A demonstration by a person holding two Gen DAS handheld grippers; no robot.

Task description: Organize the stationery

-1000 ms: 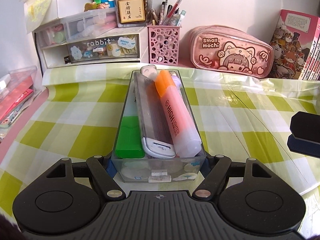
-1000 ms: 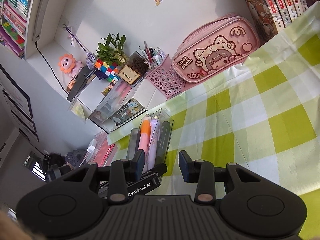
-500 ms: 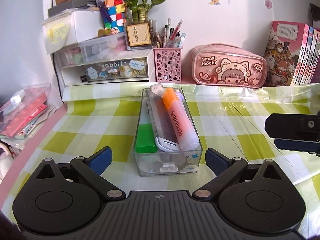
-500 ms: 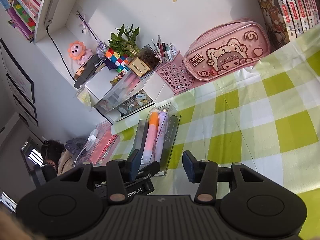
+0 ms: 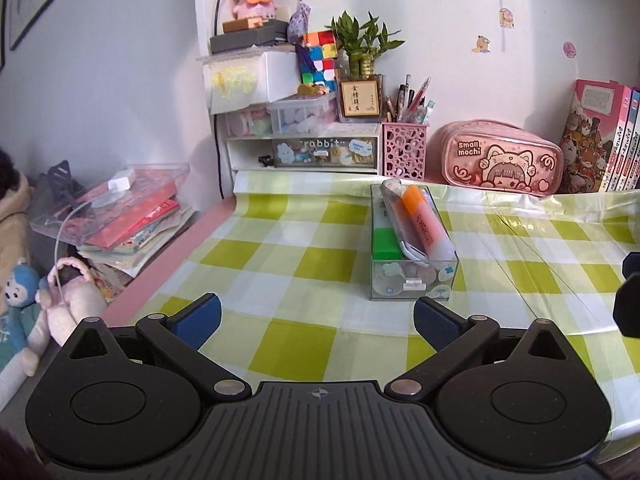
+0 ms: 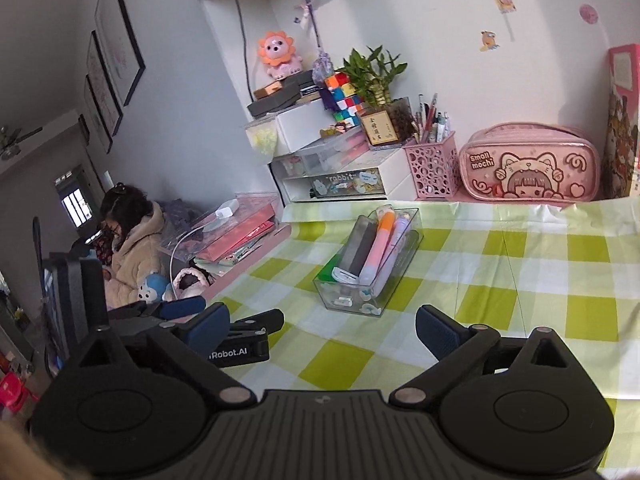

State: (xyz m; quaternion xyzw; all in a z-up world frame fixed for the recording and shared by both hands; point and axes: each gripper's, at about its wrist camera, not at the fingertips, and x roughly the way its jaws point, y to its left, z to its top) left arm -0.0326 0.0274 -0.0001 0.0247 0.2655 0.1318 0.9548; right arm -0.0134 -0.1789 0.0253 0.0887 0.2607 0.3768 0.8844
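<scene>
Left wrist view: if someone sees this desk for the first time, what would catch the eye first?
Probably the clear organizer box standing alone in the middle of the green checked tablecloth, with an orange highlighter and a green eraser inside. Behind it, against the wall, lies the pink "Small mochi" pencil case, beside a pink pen holder.

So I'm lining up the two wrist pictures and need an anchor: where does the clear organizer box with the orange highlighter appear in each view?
Left wrist: the clear organizer box sits right of centre on the checked cloth, lengthwise away from the camera.
Right wrist: the box lies near the centre, angled up to the right.
Shared landmark: the pink pencil case stands against the wall behind it, to the right, in both.
</scene>
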